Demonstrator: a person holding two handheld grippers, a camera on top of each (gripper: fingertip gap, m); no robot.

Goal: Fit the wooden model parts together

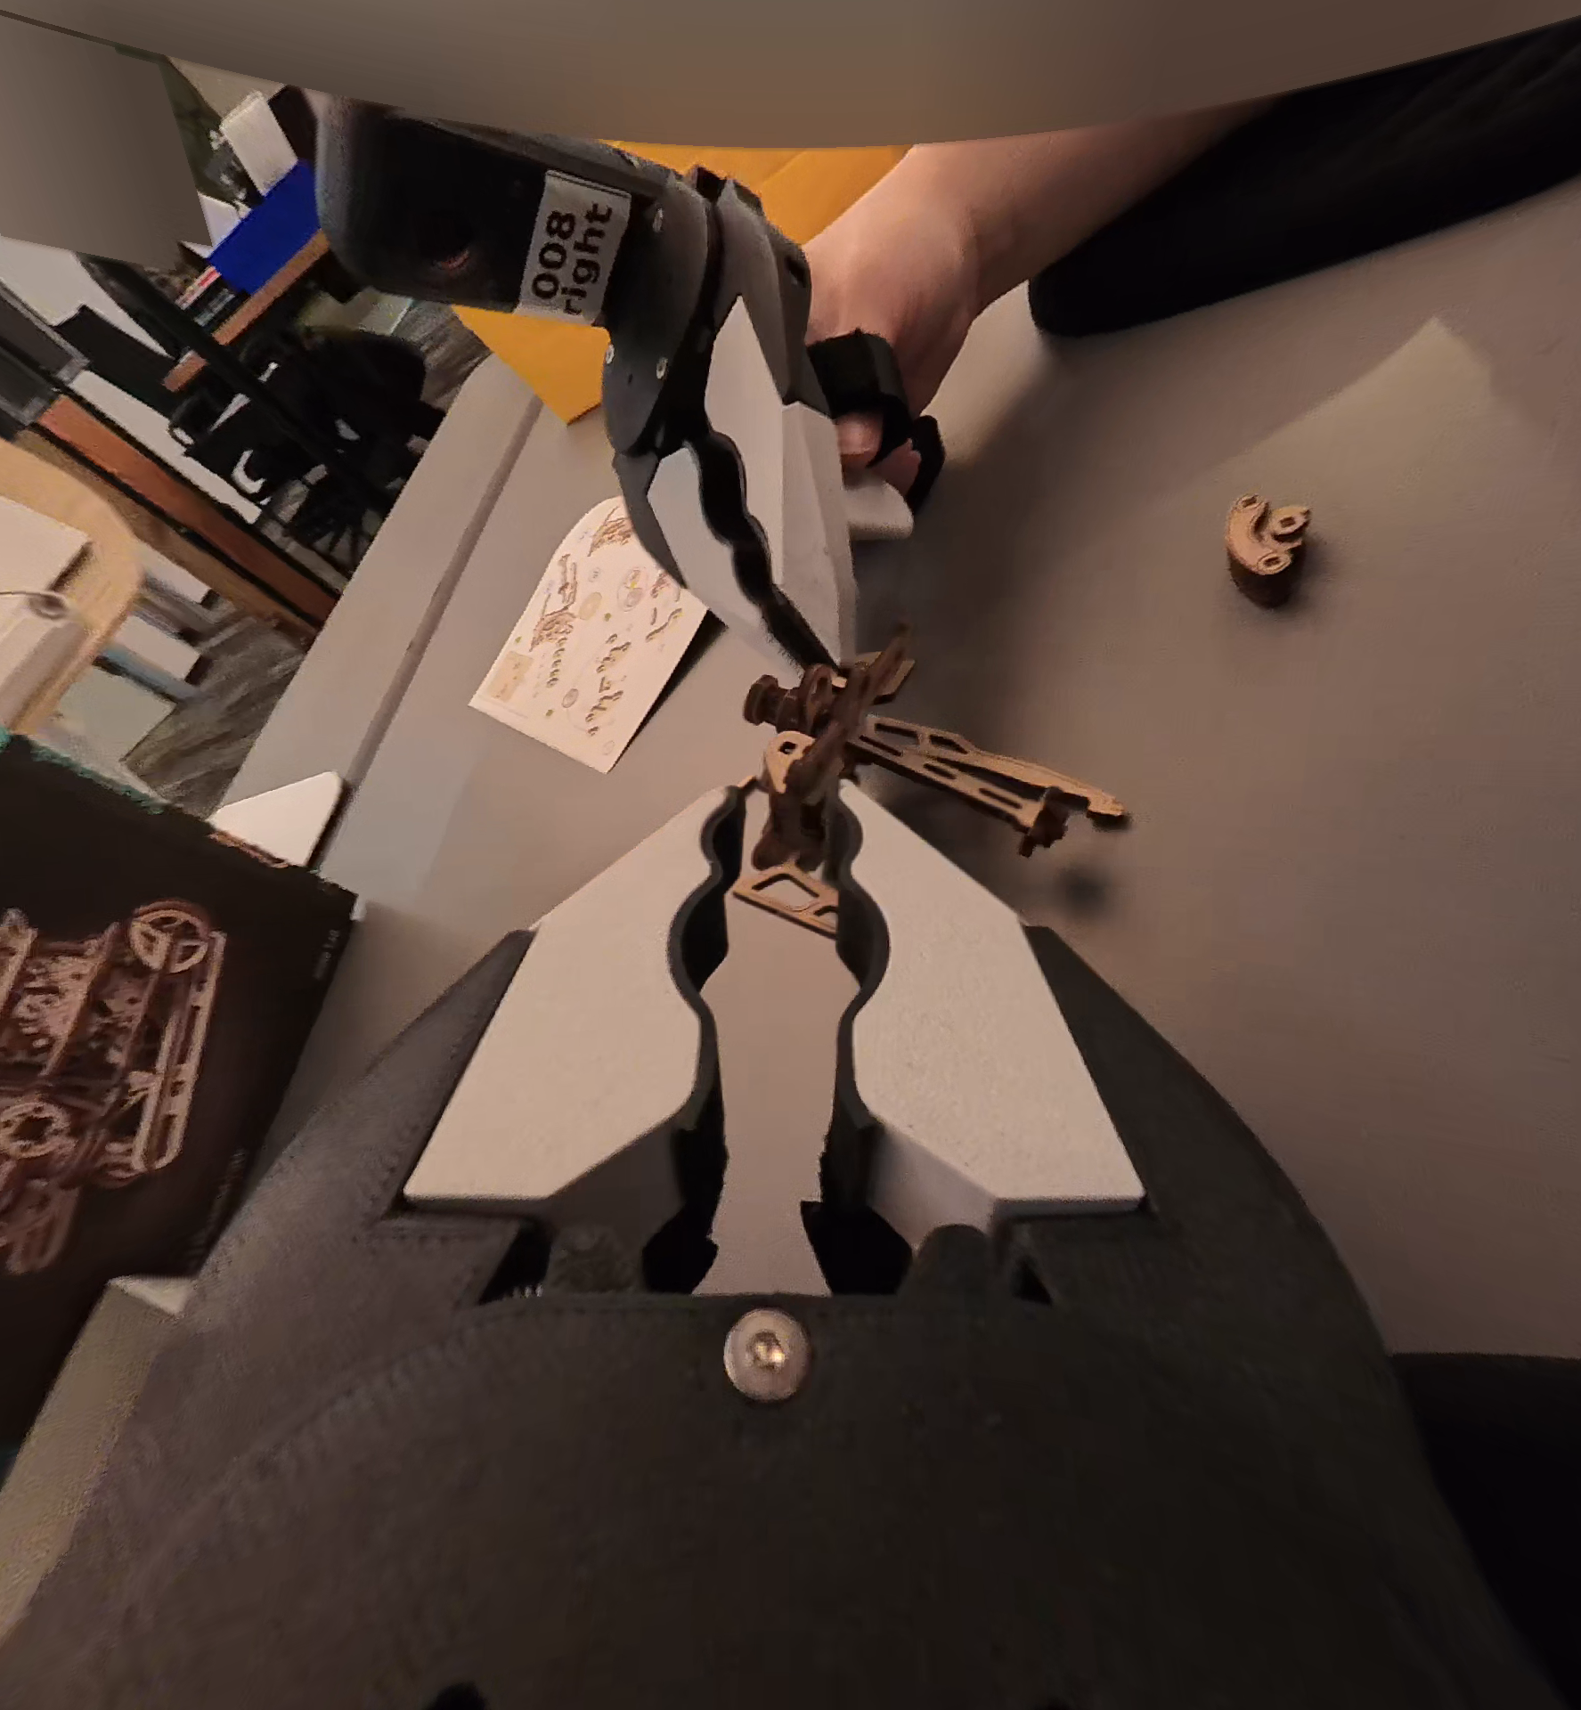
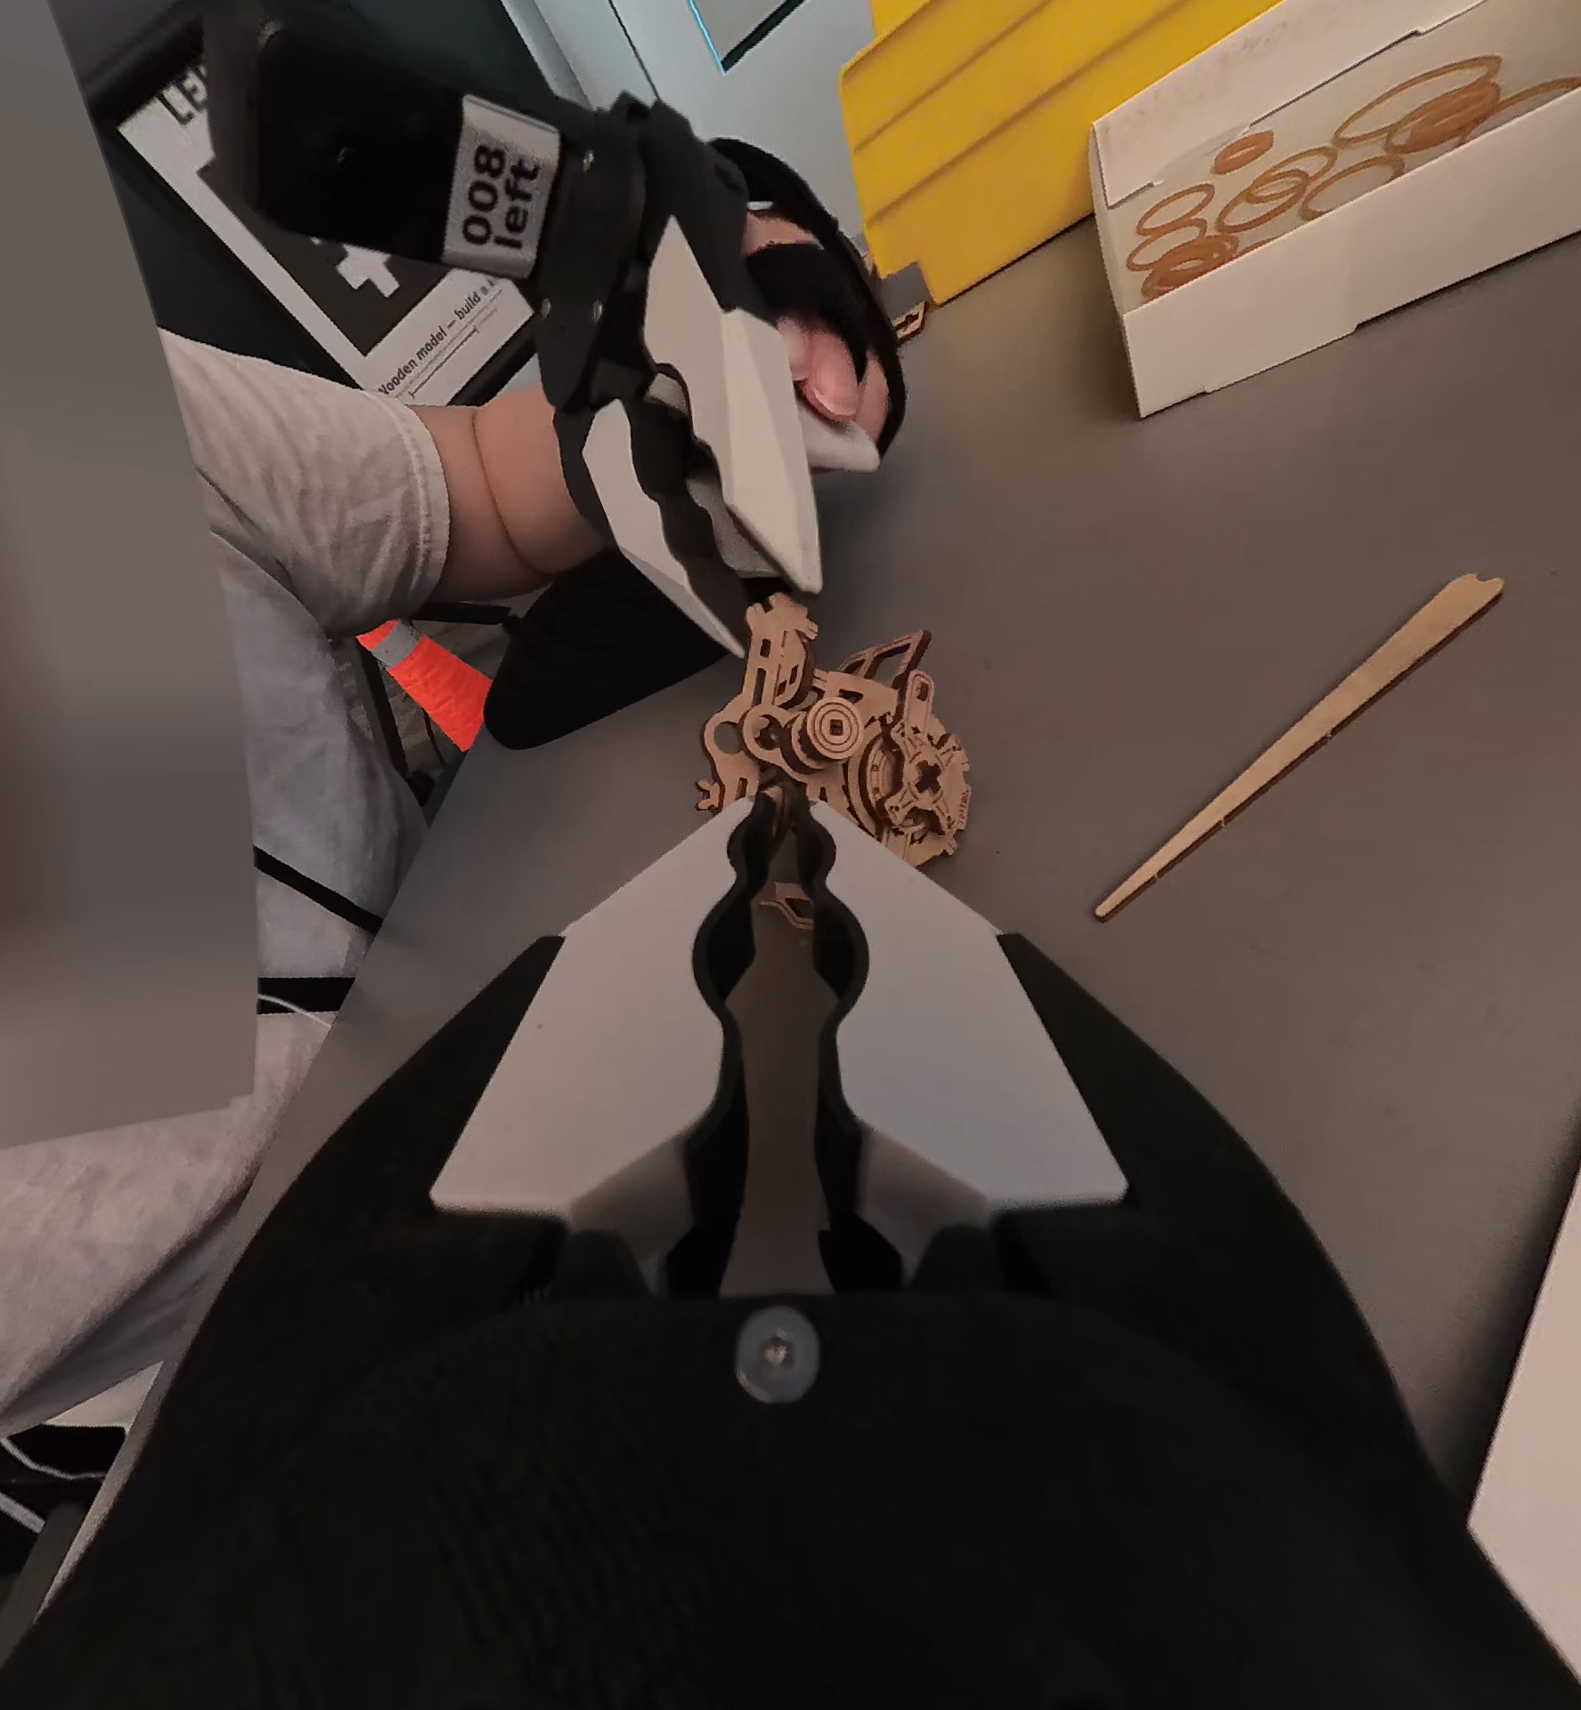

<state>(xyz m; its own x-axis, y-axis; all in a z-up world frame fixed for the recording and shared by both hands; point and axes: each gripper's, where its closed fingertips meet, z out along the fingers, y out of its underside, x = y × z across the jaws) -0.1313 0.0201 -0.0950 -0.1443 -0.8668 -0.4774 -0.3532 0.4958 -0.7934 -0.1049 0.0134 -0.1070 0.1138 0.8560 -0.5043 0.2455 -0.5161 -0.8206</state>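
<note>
A brown wooden model assembly (image 1: pixel 823 731) with gears and a long truss arm (image 1: pixel 981 768) is held between both grippers just above the grey table (image 1: pixel 1323 1018). My left gripper (image 1: pixel 786 810) is shut on its near end; a flat truss piece (image 1: pixel 786 893) shows between the fingers. My right gripper (image 1: pixel 823 662) comes down from above, shut on the far end. In the right wrist view my right gripper (image 2: pixel 782 810) is shut on a thin part of the assembly (image 2: pixel 842 740), and the left gripper (image 2: pixel 768 615) pinches its top tab.
A small curved wooden part (image 1: pixel 1268 551) lies to the right. A printed parts sheet (image 1: pixel 592 638) and a dark model box (image 1: pixel 74 1046) lie left. A long wooden stick (image 2: pixel 1305 740), a white box of wooden rings (image 2: pixel 1323 185) and a yellow bin (image 2: pixel 971 139) lie beyond. The grippers' ends are close to 4 centimetres from one another.
</note>
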